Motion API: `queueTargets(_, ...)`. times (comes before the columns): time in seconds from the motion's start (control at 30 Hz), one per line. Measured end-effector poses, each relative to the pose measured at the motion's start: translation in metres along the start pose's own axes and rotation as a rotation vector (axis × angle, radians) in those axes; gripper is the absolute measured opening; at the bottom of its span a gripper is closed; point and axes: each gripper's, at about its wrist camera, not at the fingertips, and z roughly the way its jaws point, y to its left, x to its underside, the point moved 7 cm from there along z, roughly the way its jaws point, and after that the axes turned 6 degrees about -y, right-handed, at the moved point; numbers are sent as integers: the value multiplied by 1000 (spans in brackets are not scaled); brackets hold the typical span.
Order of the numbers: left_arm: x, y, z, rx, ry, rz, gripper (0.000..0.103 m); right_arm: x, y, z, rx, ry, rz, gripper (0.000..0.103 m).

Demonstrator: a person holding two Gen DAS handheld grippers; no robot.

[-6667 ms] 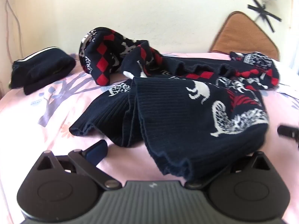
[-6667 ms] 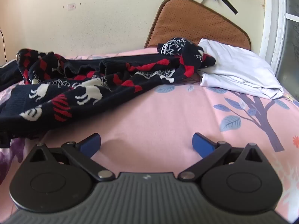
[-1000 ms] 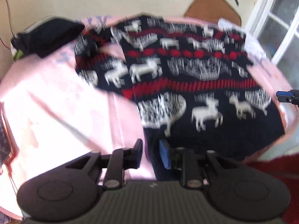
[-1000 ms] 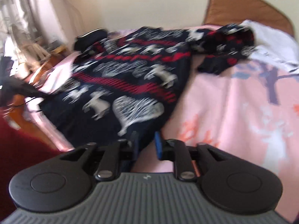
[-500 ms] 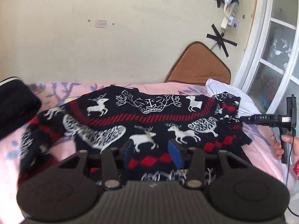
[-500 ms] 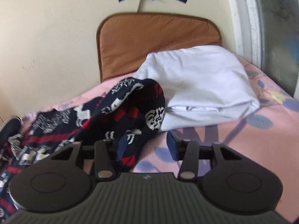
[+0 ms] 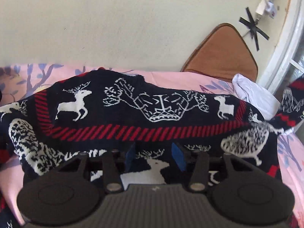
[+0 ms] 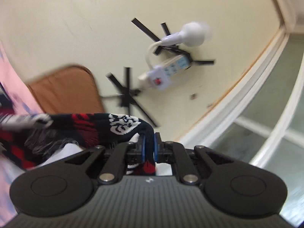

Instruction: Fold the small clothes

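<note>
The sweater (image 7: pixel 133 117), navy with white deer and red stripes, lies spread across the bed (image 7: pixel 190 77), its upper part toward the far edge by the wall. The left gripper (image 7: pixel 153 157) hangs low over the near part of the sweater; its jaws are partly apart and opening, the blue pads (image 7: pixel 177 157) clear of the knit, which lies below and between them. The right gripper (image 8: pixel 149 149) is closed nearly all the way, its pads pinching a fold of the sweater's sleeve (image 8: pixel 121 125), lifted off the bed and trailing away to the left. A folded white cloth (image 7: pixel 252 95) sits near the bed's far right corner, partly under the sweater's edge. A brown cushion (image 7: pixel 222 57) leans against the wall behind it. A power strip (image 8: pixel 167 70) is taped to the wall.
</note>
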Motion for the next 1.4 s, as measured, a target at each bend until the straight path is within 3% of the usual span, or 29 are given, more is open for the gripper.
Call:
queueTargets(0.07, 2, -4, -2, -3, -5, 32, 50, 36, 13, 10, -63, 132, -12, 16)
queueTargets(0.13, 2, -8, -2, -5, -7, 56, 53, 71, 31, 14, -118, 273, -11, 38)
queueTargets(0.17, 3, -10, -2, -7, -9, 67, 54, 82, 44, 10, -176, 347, 38, 43)
queueTargets(0.23, 4, -12, -3, -3, -13, 78, 56, 93, 51, -7, -296, 431, 210, 43)
queueTargets(0.3, 3, -13, -3, 1, -15, 77, 57, 76, 53, -28, -508, 426, 518, 43)
queueTargets(0.37, 3, -13, -2, 8, -13, 69, 59, 39, 44, -40, -691, 313, 784, 45)
queueTargets(0.4, 3, -13, -1, 9, -13, 68, 59, 21, 41, -37, -725, 263, 833, 48)
queueTargets(0.47, 3, -13, -2, 14, -14, 67, 59, -18, 41, -14, -748, 189, 880, 67)
queueTargets(0.57, 3, -9, -3, 34, -17, 42, 59, -54, 66, 50, -836, 199, 958, 68)
queueTargets(0.73, 0, -2, -3, 72, -17, -13, 59, -56, 150, 132, -929, 438, 939, 68)
queueTargets(0.83, -1, -1, -3, 84, -17, -28, 60, -36, 191, 129, -995, 600, 907, 69)
queueTargets(0.87, -1, -1, -3, 87, -17, -30, 60, -38, 190, 124, -993, 576, 908, 64)
queueTargets(0.9, -1, -1, -3, 88, -16, -30, 61, -45, 186, 113, -1038, 541, 936, 51)
queueTargets(0.93, -1, -1, -2, 87, -16, -27, 61, -52, 180, 101, -1116, 510, 999, 20)
queueTargets(0.97, -1, -2, -3, 83, -16, -21, 61, -61, 171, 84, -1178, 451, 1027, 21)
queueTargets(1.03, -1, -4, -2, 73, -16, -4, 61, -80, 162, 38, -1290, 307, 919, 21)
queueTargets(1.13, -2, -6, -2, 64, -15, 12, 62, -88, 167, -12, -1425, 284, 787, 23)
queueTargets(1.2, -3, -6, -3, 64, -15, 13, 62, -91, 169, -25, -1434, 255, 713, 26)
queueTargets(1.27, -4, -5, -3, 66, -15, 11, 62, -94, 162, -22, -1394, 228, 697, 48)
queueTargets(1.33, -4, -5, -3, 68, -16, 10, 62, -96, 155, -4, -1355, 224, 759, 57)
queueTargets(1.4, -4, -5, -3, 70, -16, 9, 63, -96, 151, 24, -1332, 247, 868, 57)
